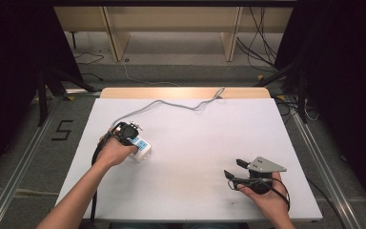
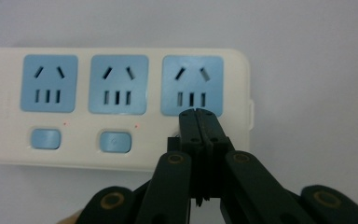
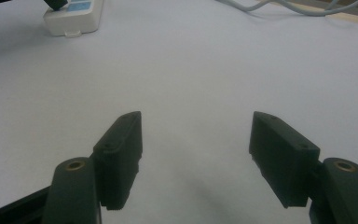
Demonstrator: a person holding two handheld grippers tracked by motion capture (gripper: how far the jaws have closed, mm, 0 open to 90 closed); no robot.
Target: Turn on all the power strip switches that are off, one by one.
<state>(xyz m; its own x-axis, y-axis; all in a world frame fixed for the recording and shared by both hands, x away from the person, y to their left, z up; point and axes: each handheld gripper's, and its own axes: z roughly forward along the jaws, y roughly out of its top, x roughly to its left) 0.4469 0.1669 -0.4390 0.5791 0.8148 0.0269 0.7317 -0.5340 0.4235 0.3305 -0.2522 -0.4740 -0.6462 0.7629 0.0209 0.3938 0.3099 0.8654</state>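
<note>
**Left tongs down on the third switch of the power strip**

My left gripper point(image 2: 196, 112) has its jaws pressed together with nothing between them, and the joined tips sit on the power strip point(image 2: 121, 100) just below its third blue socket point(image 2: 192, 85). That is where a third switch should be, going by the two blue switches point(image 2: 45, 138) under the other sockets, but my jaws cover the spot, so I cannot tell whether the tips are pushing it or only touching. A small red dot shows beside each of the two visible switches. I judge the pressing to be at its last switch, with lifting off left to do.

My right gripper point(image 3: 196, 140) hangs over bare white table point(image 1: 195, 157), jaws spread wide and empty, well apart from the strip.

The strip lies flat on the left part of the table, sockets facing up. In the high view point(image 1: 140, 145) its long axis runs diagonally, the free end pointing toward the near right, the grey cable point(image 1: 171, 102) leaving from the far-left end and curving off to the table's far edge.
</note>
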